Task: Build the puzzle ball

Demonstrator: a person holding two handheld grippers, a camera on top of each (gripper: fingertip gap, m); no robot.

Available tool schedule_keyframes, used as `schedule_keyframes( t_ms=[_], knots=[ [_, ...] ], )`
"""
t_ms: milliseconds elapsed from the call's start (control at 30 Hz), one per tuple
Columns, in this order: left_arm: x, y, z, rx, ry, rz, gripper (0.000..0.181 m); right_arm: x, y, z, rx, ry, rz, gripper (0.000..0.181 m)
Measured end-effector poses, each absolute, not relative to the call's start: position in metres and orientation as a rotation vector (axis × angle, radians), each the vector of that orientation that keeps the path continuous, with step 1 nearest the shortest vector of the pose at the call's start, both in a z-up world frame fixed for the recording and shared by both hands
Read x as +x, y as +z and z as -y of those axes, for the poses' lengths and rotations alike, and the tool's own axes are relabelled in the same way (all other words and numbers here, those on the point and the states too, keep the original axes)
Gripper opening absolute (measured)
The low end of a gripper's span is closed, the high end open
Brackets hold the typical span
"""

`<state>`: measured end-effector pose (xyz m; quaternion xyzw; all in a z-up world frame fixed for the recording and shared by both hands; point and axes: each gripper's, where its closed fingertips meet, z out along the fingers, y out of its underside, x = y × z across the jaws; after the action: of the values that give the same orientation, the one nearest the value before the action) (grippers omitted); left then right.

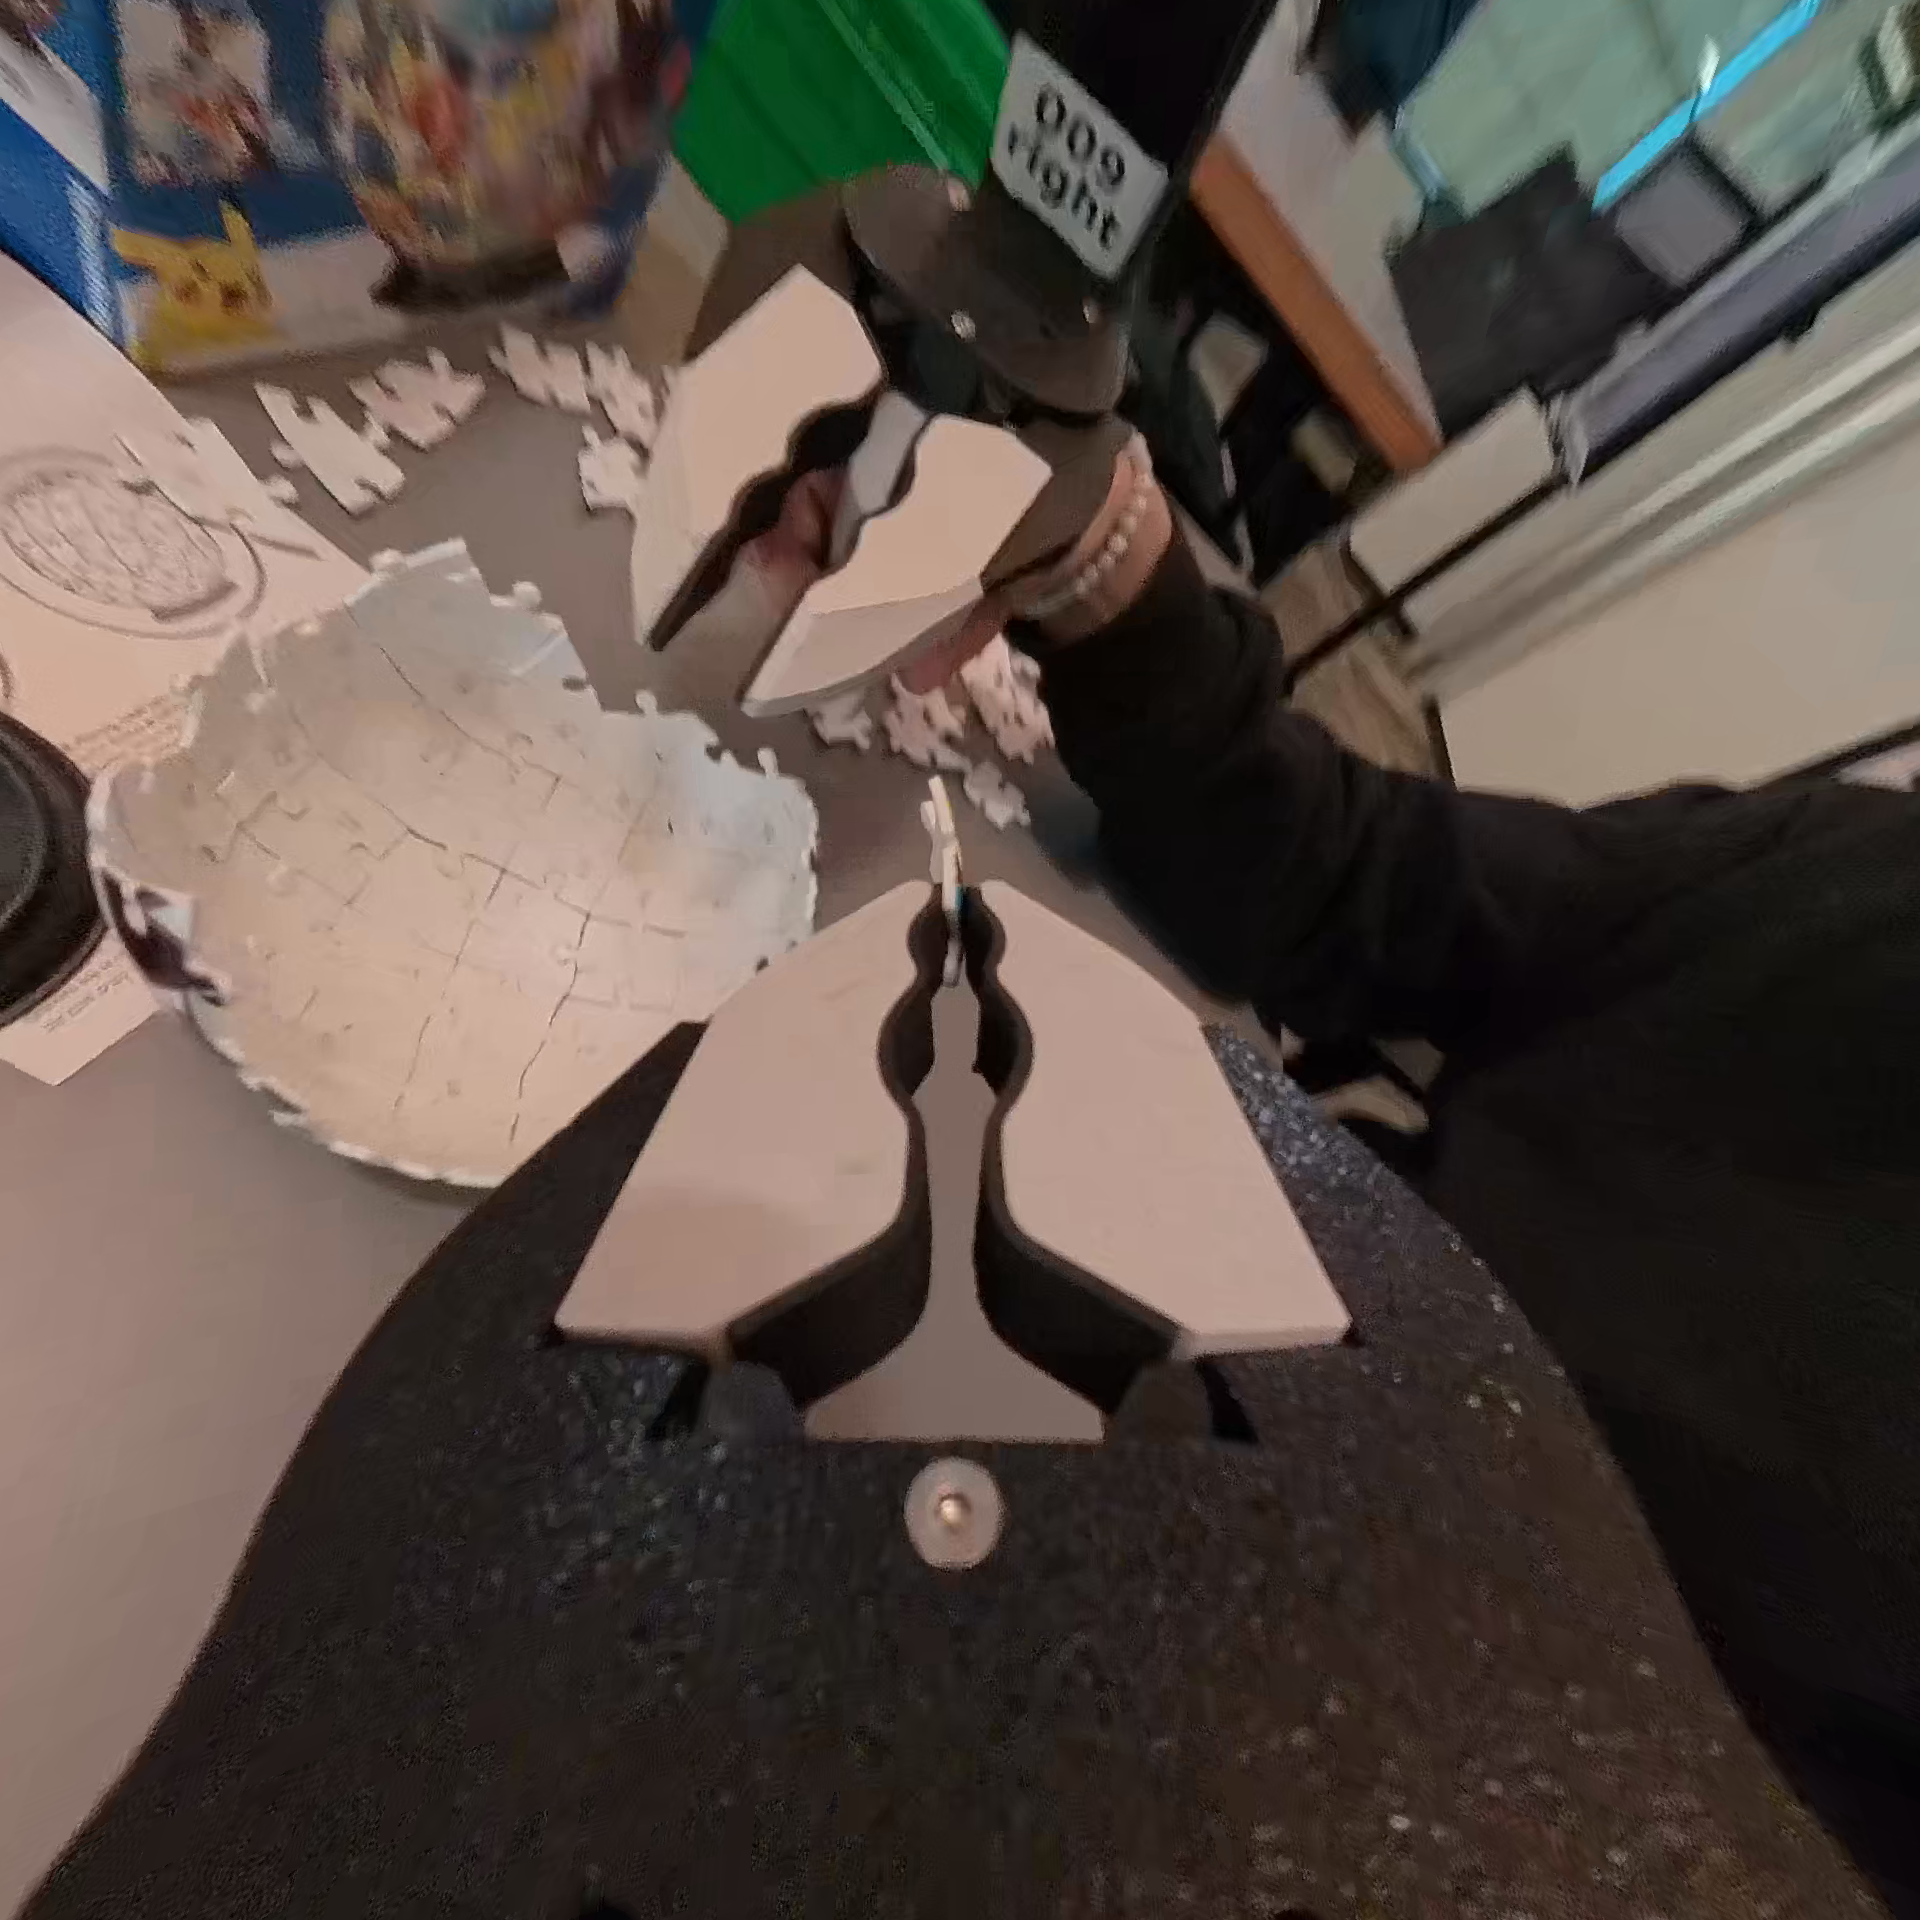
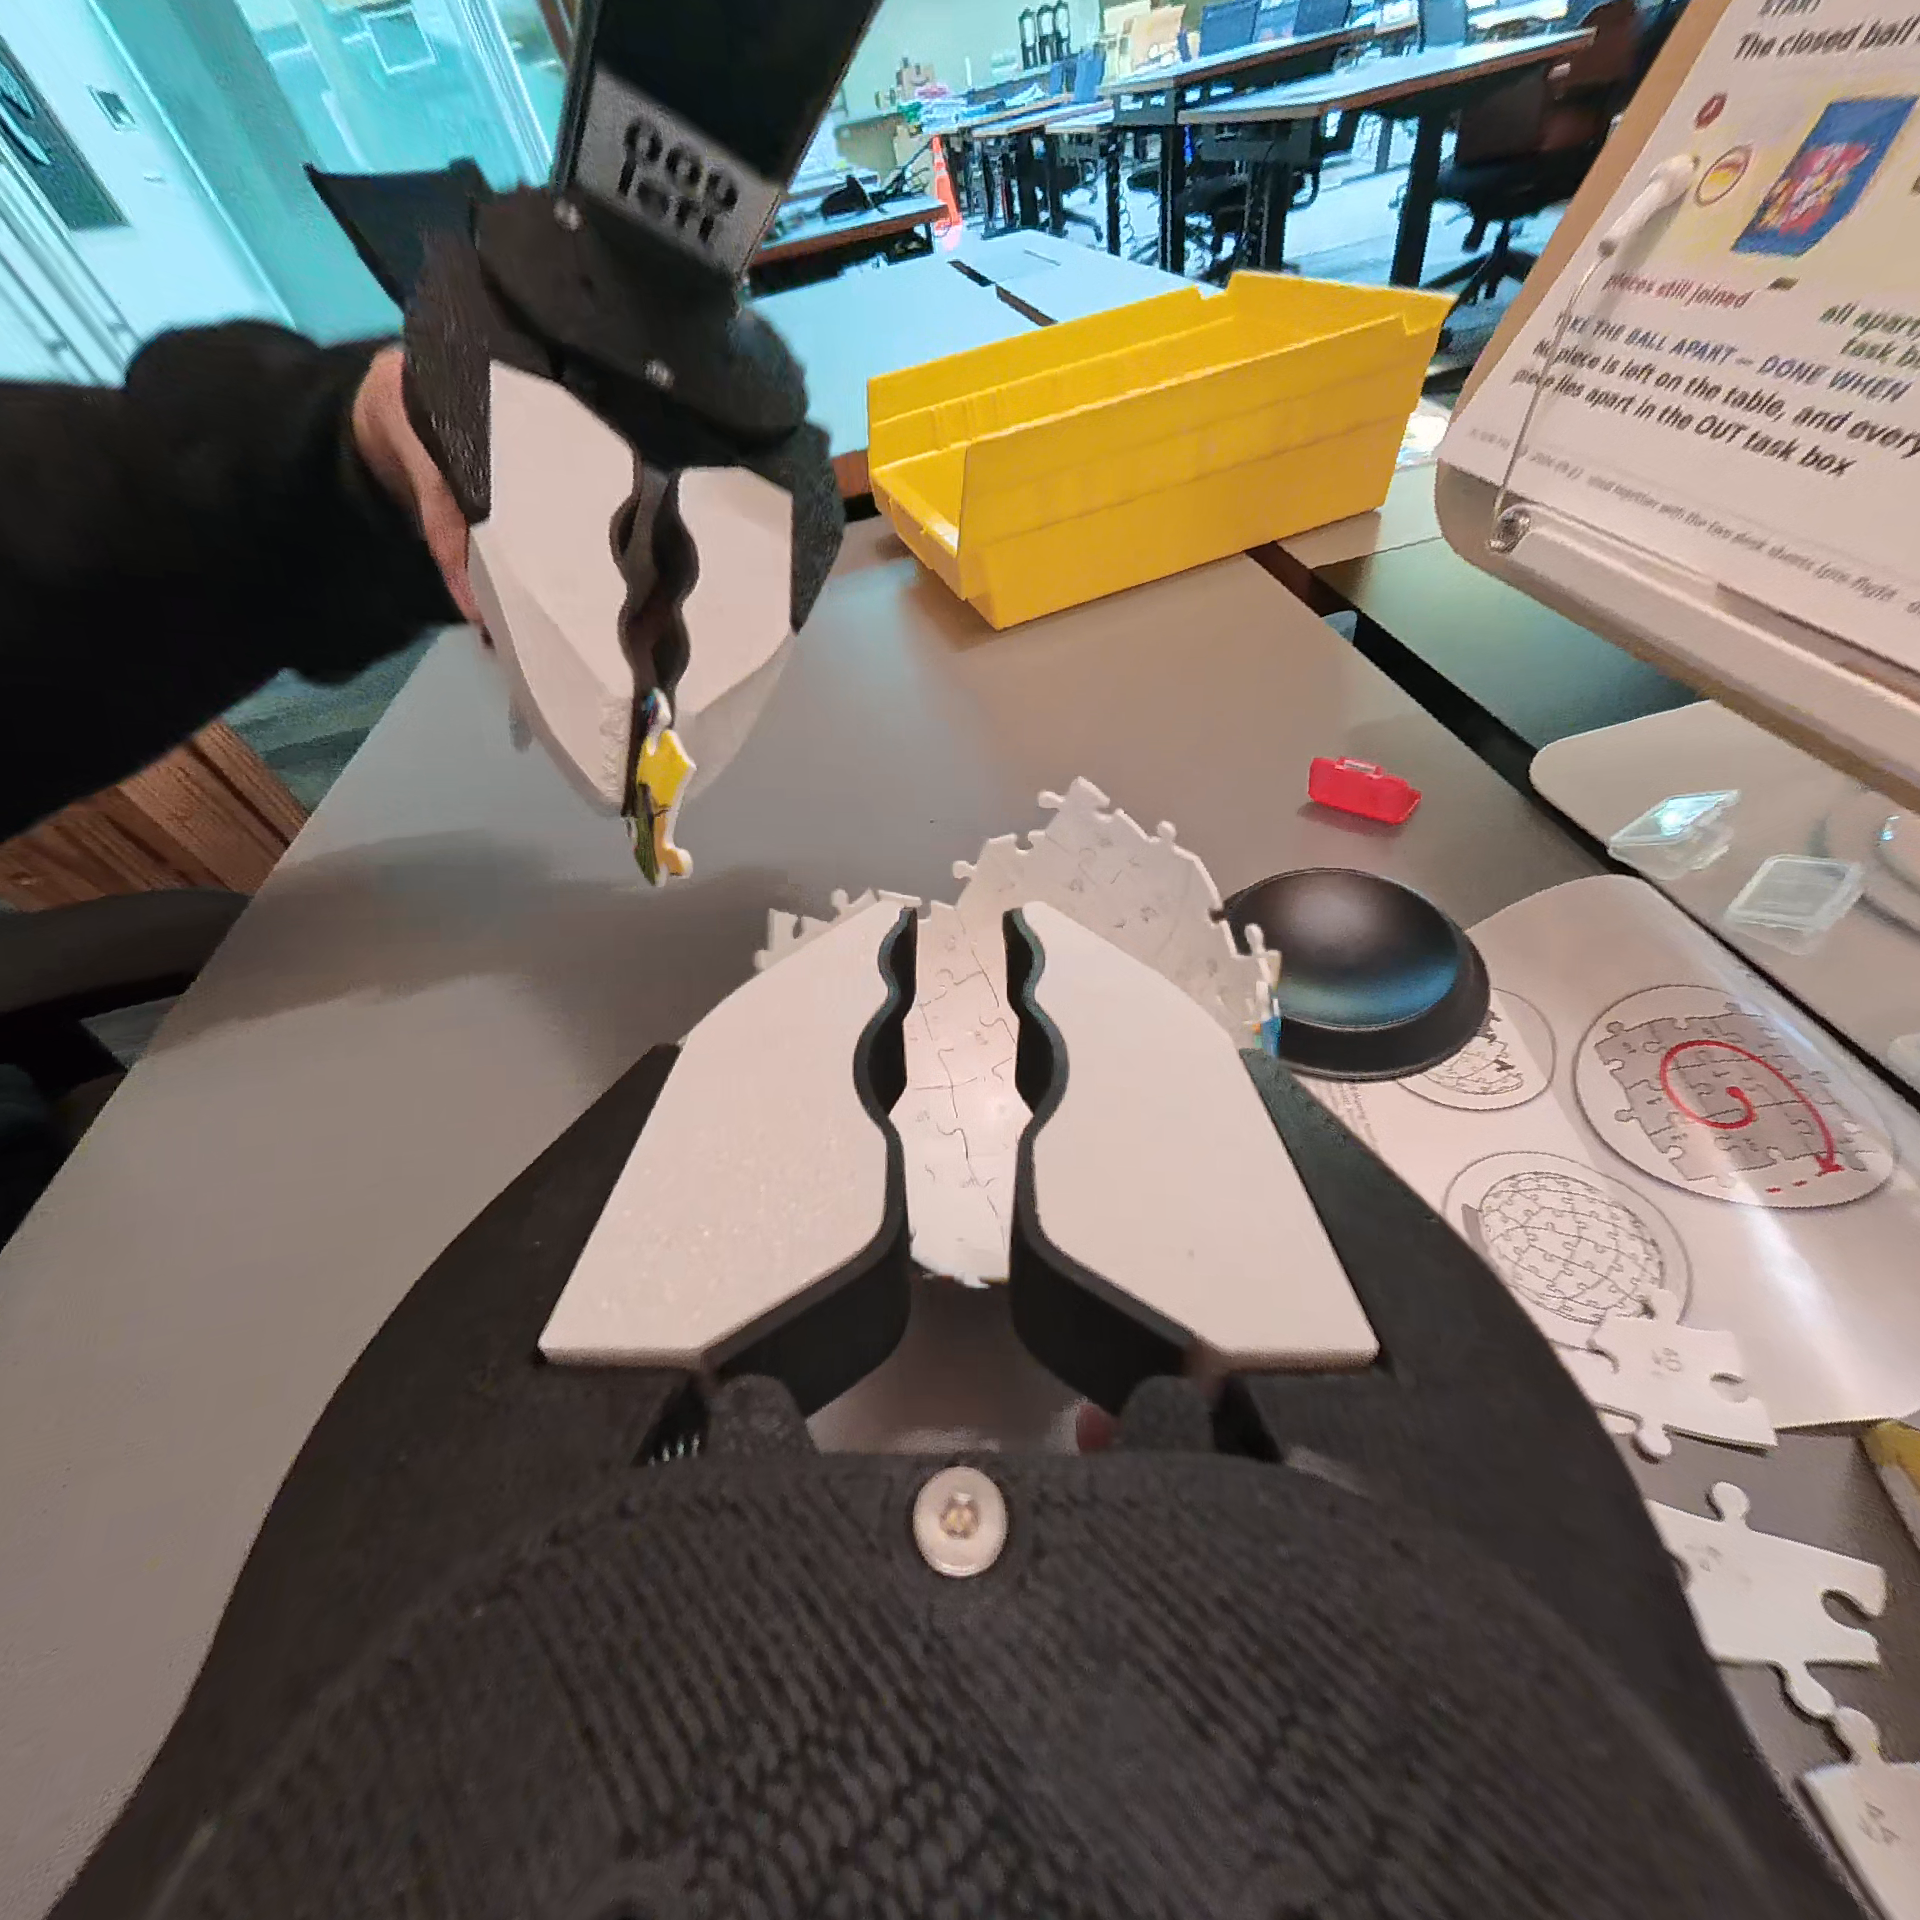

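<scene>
A grey worktop [image 2: 914,727] holds a half-built puzzle ball [image 1: 447,935], a white bowl-shaped shell of joined pieces with a jagged rim, lying open side up. In the right wrist view the same shell [image 2: 1101,883] sits just past the right gripper's tips, touching a black dome-shaped stand [image 2: 1351,977].

The left gripper [image 1: 951,914] has its fingers pressed together on 1 puzzle piece [image 1: 943,842], held on edge above the worktop, beside the shell. From the right wrist view this piece [image 2: 660,800] shows a yellow printed face and hangs below the left gripper [image 2: 655,717], clear of the shell.

The right gripper [image 2: 961,925] has its fingers slightly spread with nothing between them; the shell shows through the gap. In the left wrist view it [image 1: 764,655] hovers above the worktop, tips pointing down.

Loose white pieces [image 1: 436,405] are scattered behind the shell, and more [image 2: 1756,1600] lie at the right. A printed instruction sheet [image 2: 1621,1143] with round diagrams lies under the stand. A yellow bin [image 2: 1143,457] stands at the far edge, and a small red object [image 2: 1361,792] lies near it.
</scene>
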<state>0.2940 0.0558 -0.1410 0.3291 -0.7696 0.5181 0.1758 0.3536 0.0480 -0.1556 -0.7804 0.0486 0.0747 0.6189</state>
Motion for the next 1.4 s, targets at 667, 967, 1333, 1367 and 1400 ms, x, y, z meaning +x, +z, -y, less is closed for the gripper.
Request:
schedule_keyframes(
  t_ms=[667,967,1333,1367,1400],
  knots=[
    [0.285,-0.090,-0.069,1.008,2.454,1.815,0.002,0.286,-0.087,-0.075,-1.524,0.445,0.034,0.012],
    [0.283,-0.109,-0.070,0.994,2.293,2.180,0.018,0.281,-0.093,-0.073,-1.575,0.406,0.124,0.002],
    [0.279,-0.116,-0.082,0.544,1.463,3.066,0.020,0.275,-0.134,-0.077,-1.843,0.282,0.241,0.002],
    [0.279,-0.119,-0.080,0.521,1.403,3.077,0.019,0.274,-0.134,-0.078,-1.846,0.277,0.252,0.002],
    [0.279,-0.122,-0.079,0.497,1.345,3.084,0.019,0.272,-0.133,-0.078,-1.841,0.284,0.261,0.002]
  ],
)
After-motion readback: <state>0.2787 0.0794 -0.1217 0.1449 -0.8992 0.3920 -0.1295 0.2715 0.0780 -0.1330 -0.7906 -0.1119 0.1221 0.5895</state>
